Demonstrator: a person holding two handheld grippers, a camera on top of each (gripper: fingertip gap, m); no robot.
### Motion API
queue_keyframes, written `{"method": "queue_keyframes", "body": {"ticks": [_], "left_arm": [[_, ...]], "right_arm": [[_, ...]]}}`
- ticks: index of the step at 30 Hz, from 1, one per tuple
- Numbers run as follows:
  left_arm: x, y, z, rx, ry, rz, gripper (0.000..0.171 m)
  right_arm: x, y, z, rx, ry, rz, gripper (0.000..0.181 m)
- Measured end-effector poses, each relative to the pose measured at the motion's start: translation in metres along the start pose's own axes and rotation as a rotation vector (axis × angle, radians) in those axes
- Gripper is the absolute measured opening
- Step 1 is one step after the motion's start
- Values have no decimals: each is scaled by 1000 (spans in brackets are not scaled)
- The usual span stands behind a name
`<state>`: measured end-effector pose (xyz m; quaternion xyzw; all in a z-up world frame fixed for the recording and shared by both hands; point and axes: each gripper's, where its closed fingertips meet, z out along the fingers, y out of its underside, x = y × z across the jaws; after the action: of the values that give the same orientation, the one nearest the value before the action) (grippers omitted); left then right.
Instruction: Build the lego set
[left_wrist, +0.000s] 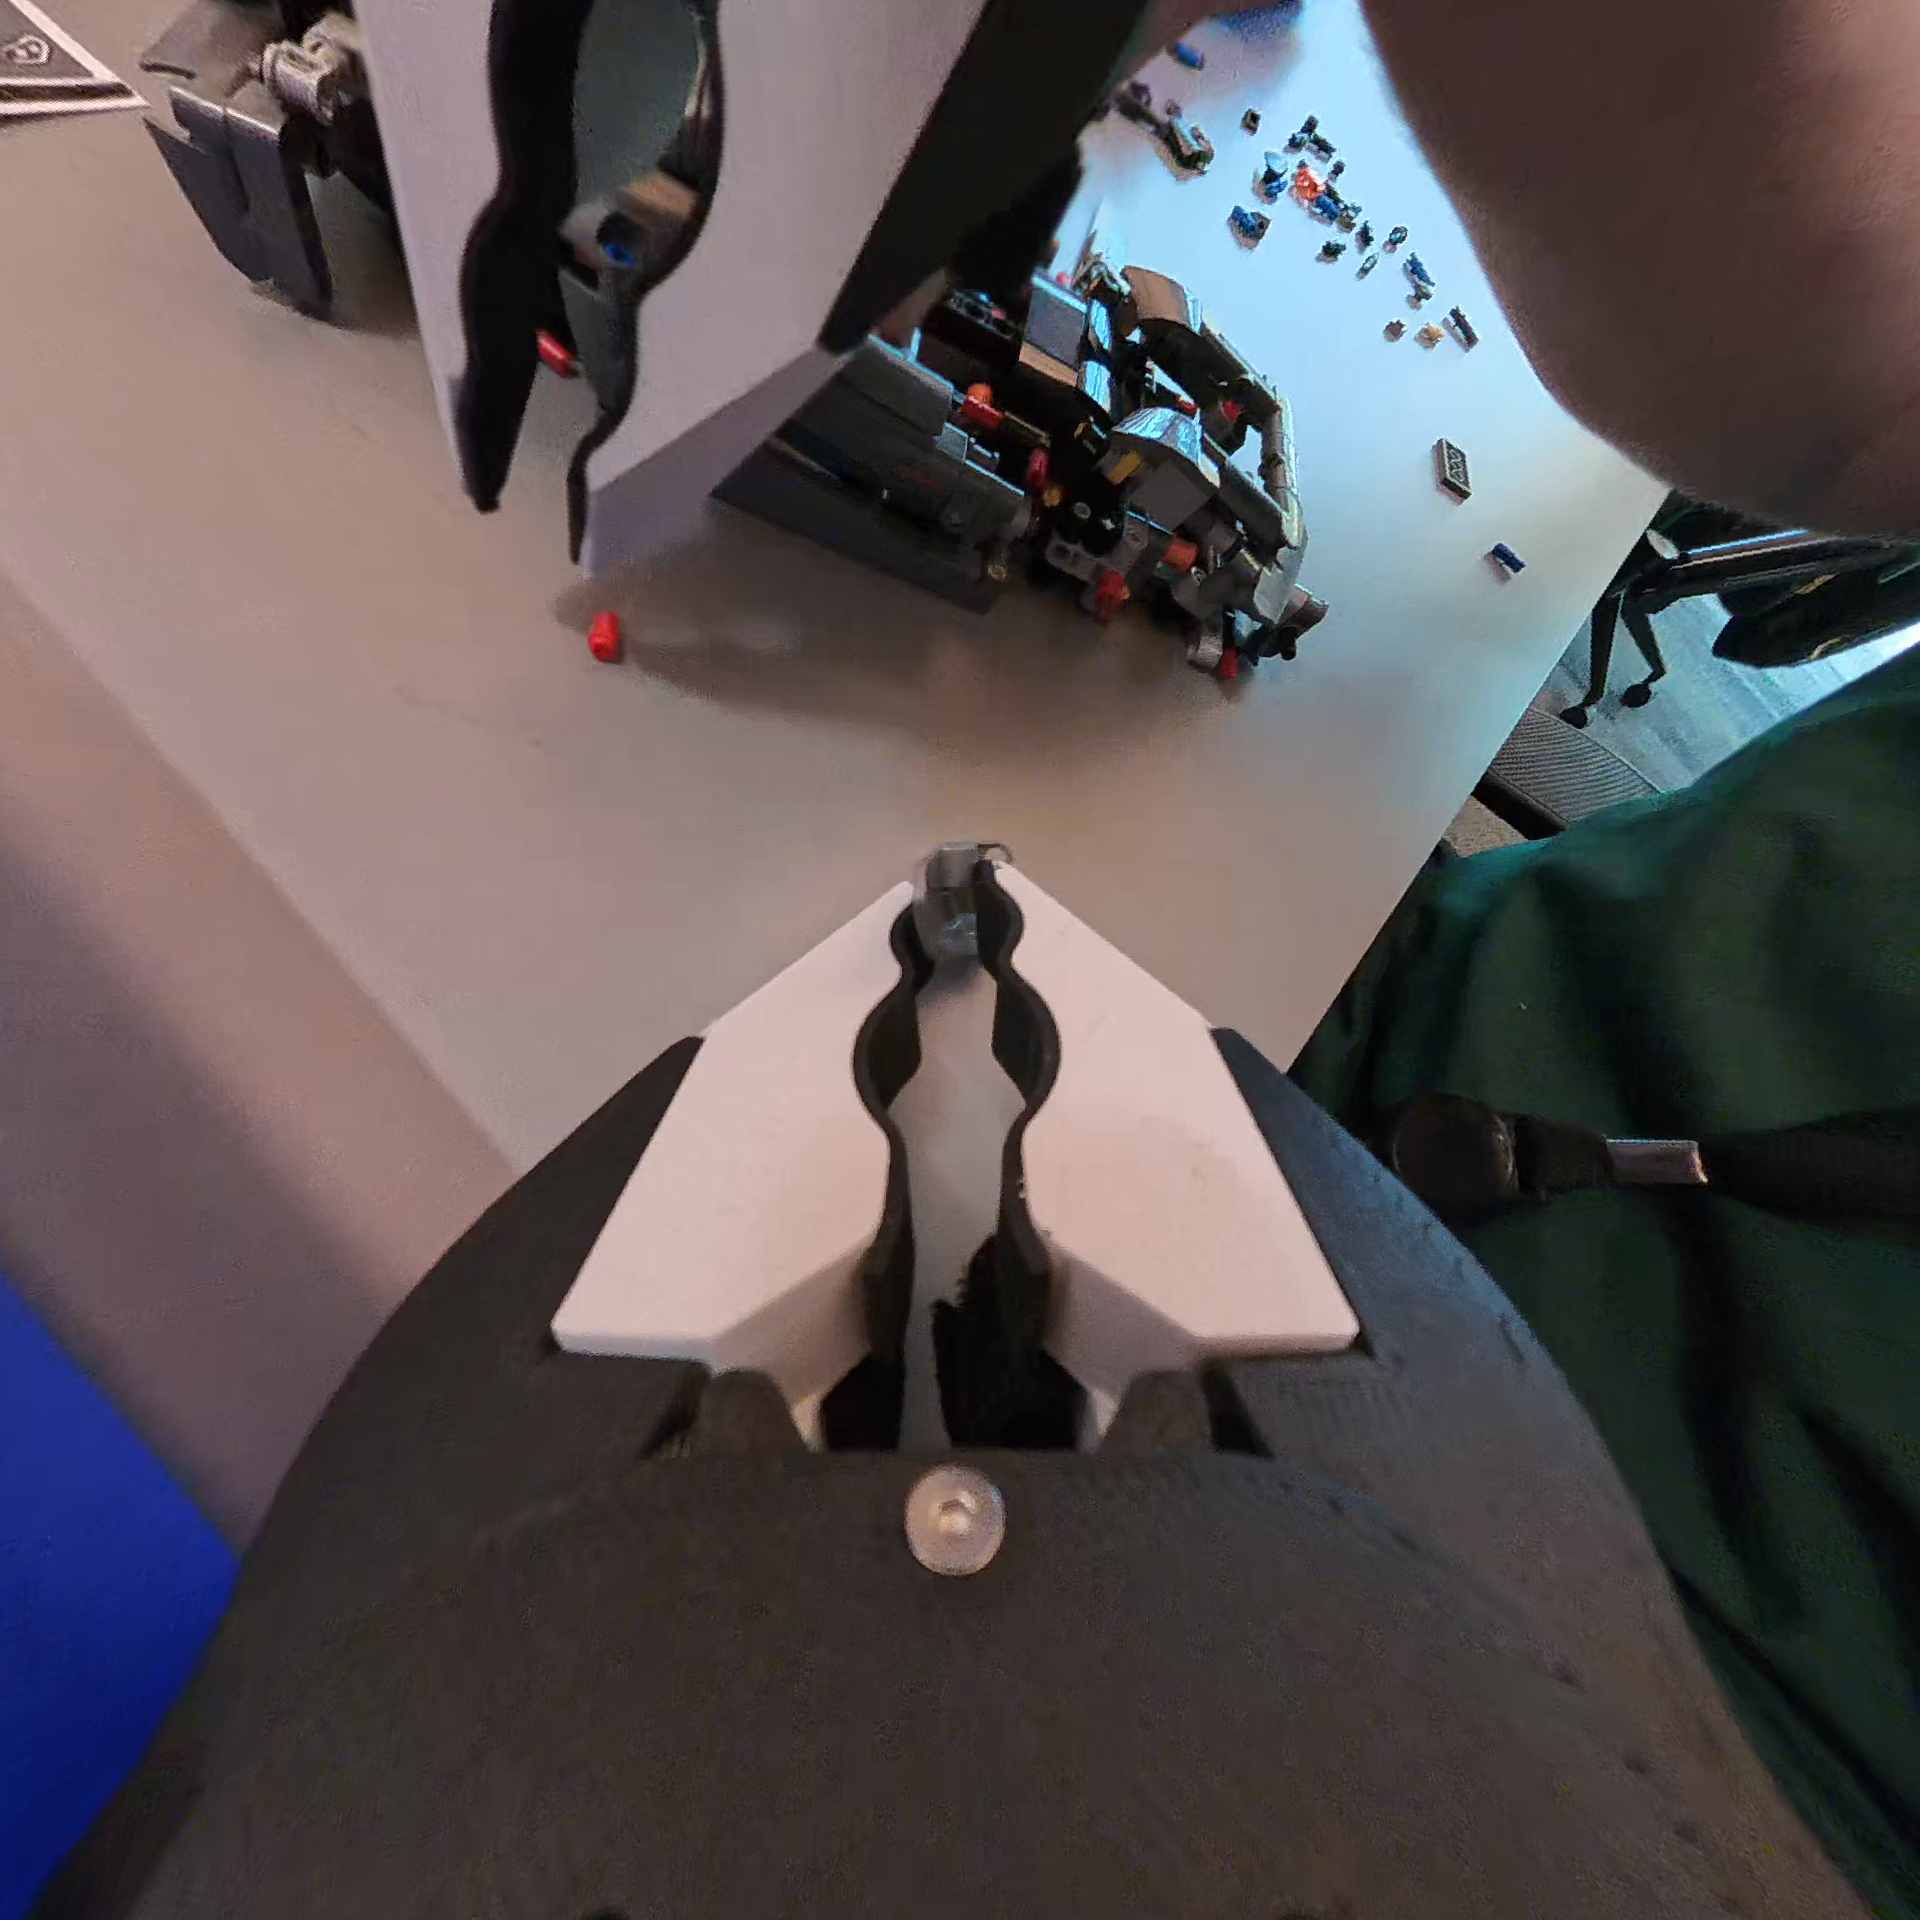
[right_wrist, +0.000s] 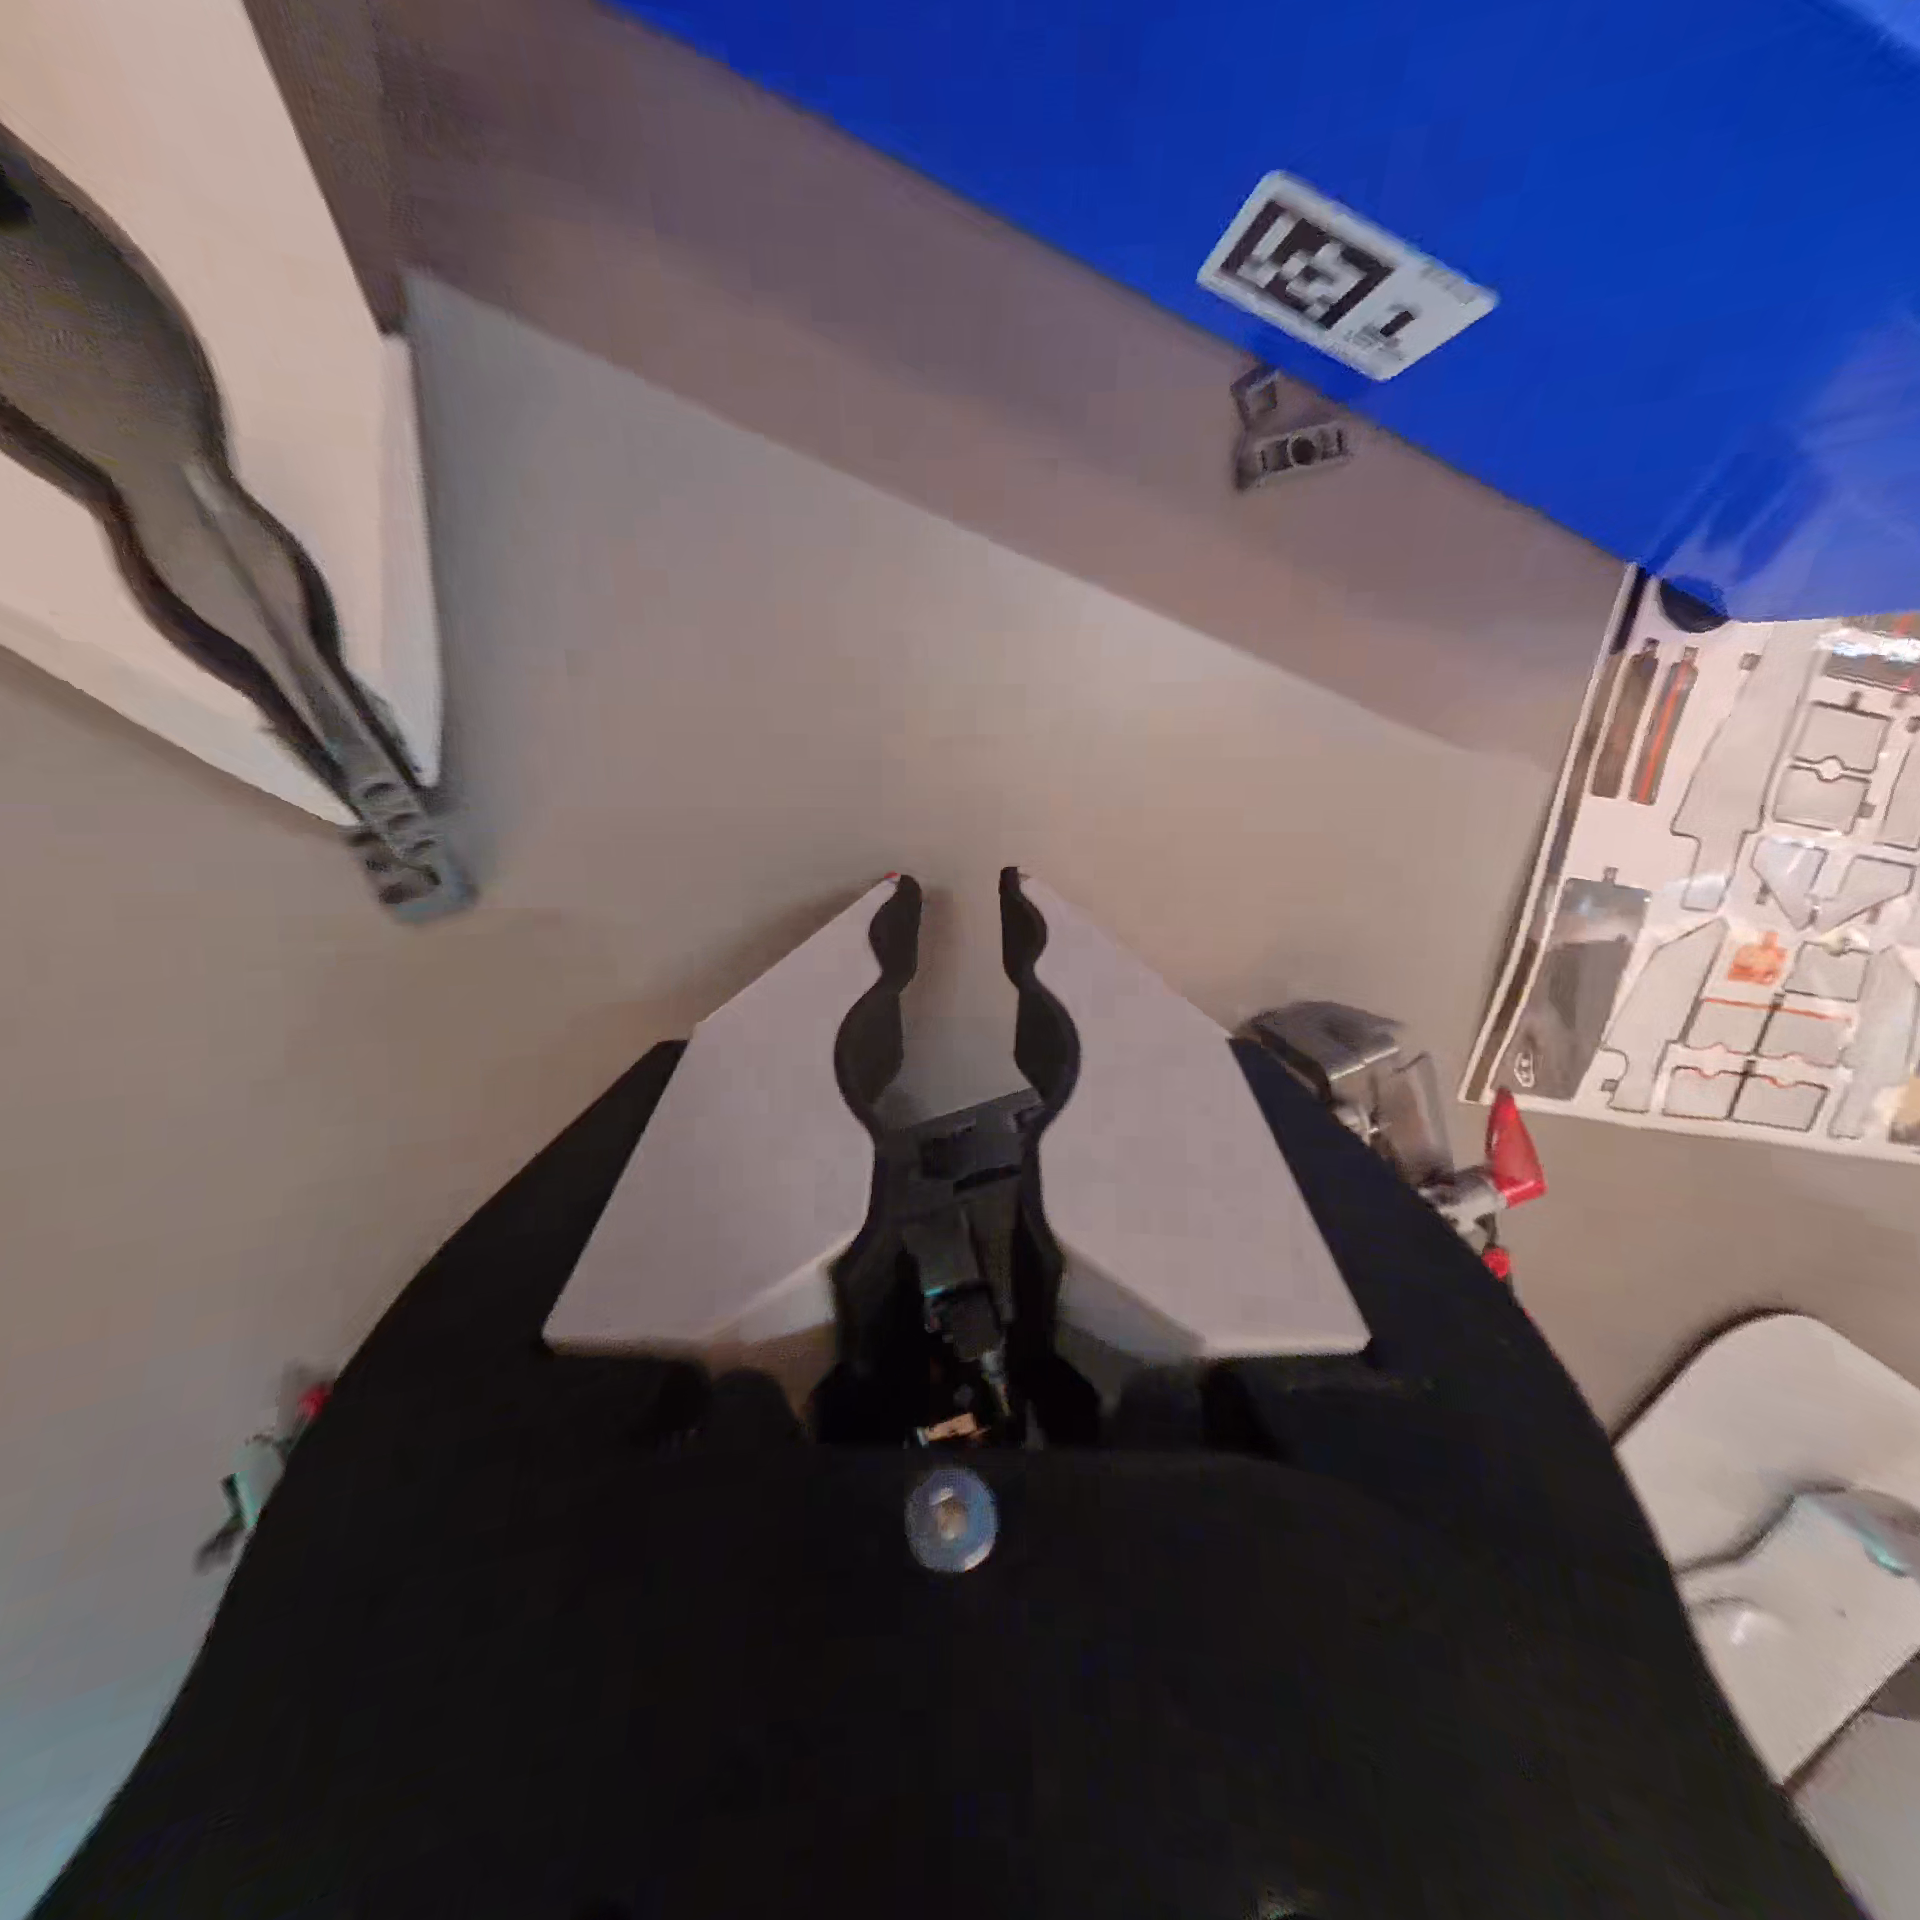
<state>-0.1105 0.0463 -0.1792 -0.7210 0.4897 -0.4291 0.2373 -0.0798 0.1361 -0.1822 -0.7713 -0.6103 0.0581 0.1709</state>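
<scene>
A pale grey surface (left_wrist: 436, 790) fills the left wrist view, its far end bright under cool light and its right edge dropping off to a floor where a black office chair (left_wrist: 1704, 603) stands. The left gripper (left_wrist: 954, 883) has its fingers drawn almost together, pinching a small light grey lego piece (left_wrist: 951, 899) right at the tips, held above the bare surface. Ahead, the right gripper (left_wrist: 535, 499) hangs down from the top of the view, a dark grey piece lodged in the hollow between its fingers. Behind it the part-built lego model (left_wrist: 1091, 457), grey and black with red pins, sits toward the middle of the surface; a loose red pin (left_wrist: 603, 636) lies alone nearer the camera, and a scatter of small pieces (left_wrist: 1340, 218) is spread toward the far right corner. A green sleeve (left_wrist: 1662, 1143) fills the right side. In the right wrist view the same surface runs up to a blue box (right_wrist: 1351, 135) bearing a square black-and-white marker tag. The right gripper (right_wrist: 961, 883) has its fingertips parted by a narrow gap, yet farther back between the fingers a black lego piece (right_wrist: 966, 1153) is gripped in the wavy hollow. At the upper left the left gripper (right_wrist: 400, 862) shows a grey beam with holes at its tips. A sticker sheet (right_wrist: 1714, 883) lies along the right edge, a grey and red sub-assembly (right_wrist: 1392, 1101) just beside it, and a white tray (right_wrist: 1787, 1507) sits at the lower right; I cannot tell what it holds.
</scene>
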Motion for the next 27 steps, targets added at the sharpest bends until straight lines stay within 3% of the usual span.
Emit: {"method": "queue_keyframes", "body": {"ticks": [7, 12, 19, 27], "left_arm": [[3, 3, -2, 13, 17, 2, 5], [3, 3, -2, 13, 27, 4, 5], [3, 3, -2, 15, 33, 0, 5], [4, 3, -2, 11, 44, -3, 5]], "right_arm": [[-16, 7, 21, -63, -104, -18, 6], [-22, 15, 18, -118, -126, -57, 1], [-18, 23, -1, -112, -93, 70, 12], [-26, 48, 0, -190, -55, 45, 18]]}}
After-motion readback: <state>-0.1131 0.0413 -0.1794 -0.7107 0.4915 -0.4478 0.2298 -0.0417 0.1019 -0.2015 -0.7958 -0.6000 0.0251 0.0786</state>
